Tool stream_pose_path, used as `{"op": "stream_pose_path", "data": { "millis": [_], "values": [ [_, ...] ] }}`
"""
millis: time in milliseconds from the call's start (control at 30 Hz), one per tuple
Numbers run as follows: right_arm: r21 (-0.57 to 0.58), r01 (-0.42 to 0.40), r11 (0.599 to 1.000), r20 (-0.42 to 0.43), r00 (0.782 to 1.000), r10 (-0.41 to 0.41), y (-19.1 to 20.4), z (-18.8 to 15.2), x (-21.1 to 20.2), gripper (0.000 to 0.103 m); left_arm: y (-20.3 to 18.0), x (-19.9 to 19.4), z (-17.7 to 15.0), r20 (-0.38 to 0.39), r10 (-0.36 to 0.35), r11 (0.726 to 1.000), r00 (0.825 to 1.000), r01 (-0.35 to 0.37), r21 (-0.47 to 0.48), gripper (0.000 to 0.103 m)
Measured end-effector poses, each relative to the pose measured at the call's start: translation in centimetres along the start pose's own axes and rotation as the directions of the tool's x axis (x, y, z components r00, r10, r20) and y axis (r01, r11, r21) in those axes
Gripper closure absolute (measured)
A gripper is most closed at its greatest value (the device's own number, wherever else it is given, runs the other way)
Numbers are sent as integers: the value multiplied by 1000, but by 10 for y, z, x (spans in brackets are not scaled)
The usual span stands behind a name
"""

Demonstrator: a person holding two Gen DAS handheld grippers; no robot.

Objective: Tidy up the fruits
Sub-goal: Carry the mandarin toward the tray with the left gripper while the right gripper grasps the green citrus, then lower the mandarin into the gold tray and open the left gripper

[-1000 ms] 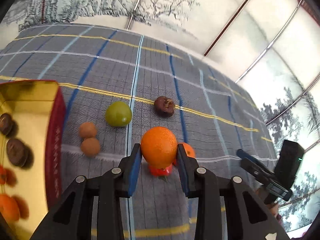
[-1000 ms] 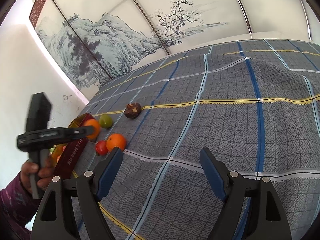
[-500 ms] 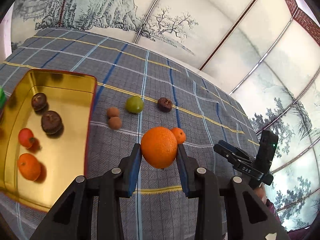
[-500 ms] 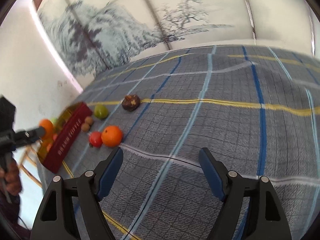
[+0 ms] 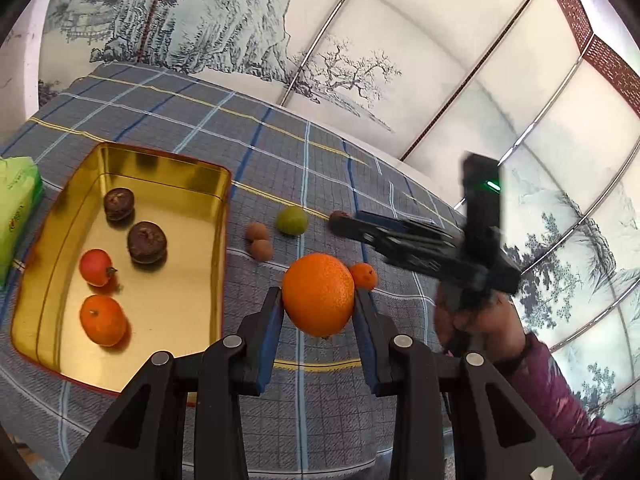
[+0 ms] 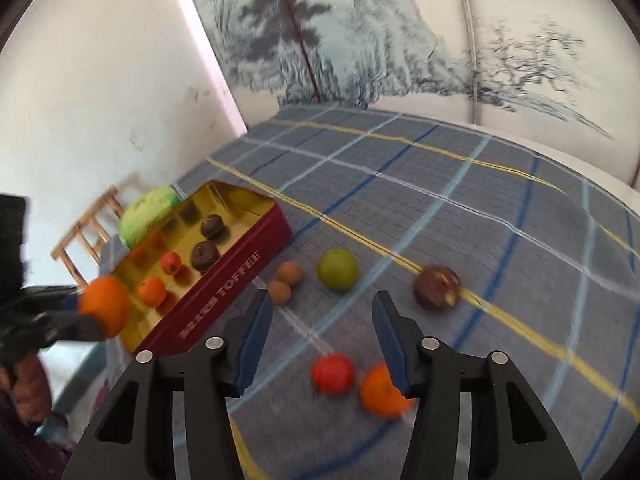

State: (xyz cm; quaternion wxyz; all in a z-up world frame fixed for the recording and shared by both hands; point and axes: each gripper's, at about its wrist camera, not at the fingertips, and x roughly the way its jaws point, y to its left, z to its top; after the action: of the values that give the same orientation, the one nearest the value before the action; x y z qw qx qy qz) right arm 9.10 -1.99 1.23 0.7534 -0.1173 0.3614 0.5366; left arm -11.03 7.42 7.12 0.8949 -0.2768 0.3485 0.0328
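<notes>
Orange lifted toward the tin while the right tongs narrow over the loose fruit

Since a second ago the left tongs (image 5: 318, 312) have carried the large orange (image 5: 318, 294) up and across from the loose fruit toward the gold tin (image 5: 222, 256), and the right tongs (image 6: 320, 320) have swung in over the fruit, their jaws just closing partway with nothing between them.

The plaid tabletop (image 5: 328, 400) lies below both tongs. The tin sits to the left of the left tongs, its red wall lettered on the side seen from the right wrist. Inside it lie a small orange (image 5: 102, 320), a red fruit (image 5: 95, 267) and two dark brown fruits (image 5: 147, 242).

The left tongs grip the large orange by its sides, clear of the cloth, just right of the tin's near corner.

Beyond the left tongs sit a green fruit (image 5: 292, 221) and two small tan fruits (image 5: 260, 249). Below the right tongs, which stand open and empty, lie a red fruit (image 6: 333, 373) and a small orange one (image 6: 380, 394), blurred; a dark fruit (image 6: 436, 286) rests to their right on a yellow stripe.
</notes>
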Motion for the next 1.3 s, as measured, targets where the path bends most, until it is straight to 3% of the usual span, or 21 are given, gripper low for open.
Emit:
{"op": "stream_pose_path", "data": {
  "millis": [300, 400, 467, 667, 833, 933, 1033, 1167, 1300],
  "values": [
    [29, 77, 997, -137, 988, -72, -9, 27, 73, 51, 19, -7, 2, 10, 4, 1000, 1000, -3, -30, 72],
    [34, 82, 996, -211, 975, -73, -10, 25, 94, 64, 24, -9, 1, 11, 17, 999, 1000, -16, -32, 72],
    [4, 91, 996, -198, 976, -89, -5, 22, 95, 65, 27, -10, 0, 10, 29, 999, 1000, -28, -34, 72],
    [27, 49, 998, -32, 998, -48, 2, -4, 27, 65, 41, -14, -3, 11, 62, 997, 998, -61, -51, 72],
    [118, 126, 985, 91, 986, -137, -18, -60, -51, 65, 49, -13, -8, -1, 84, 995, 996, -84, -58, 72],
    [181, 256, 950, 96, 956, -276, -47, -92, -86, 65, 50, -11, -11, -8, 99, 994, 995, -100, -49, 72],
    [261, 308, 915, 70, 939, -337, -78, -116, -104, 65, 51, -8, -11, -14, 113, 993, 994, -113, -40, 72],
    [321, 357, 877, 42, 920, -390, -107, -137, -107, 65, 53, -4, -4, -21, 133, 991, 991, -133, -26, 72],
    [384, 345, 856, 28, 923, -384, -124, -147, -104, 65, 57, 0, 13, -18, 157, 987, 987, -157, -17, 72]
  ]
}}
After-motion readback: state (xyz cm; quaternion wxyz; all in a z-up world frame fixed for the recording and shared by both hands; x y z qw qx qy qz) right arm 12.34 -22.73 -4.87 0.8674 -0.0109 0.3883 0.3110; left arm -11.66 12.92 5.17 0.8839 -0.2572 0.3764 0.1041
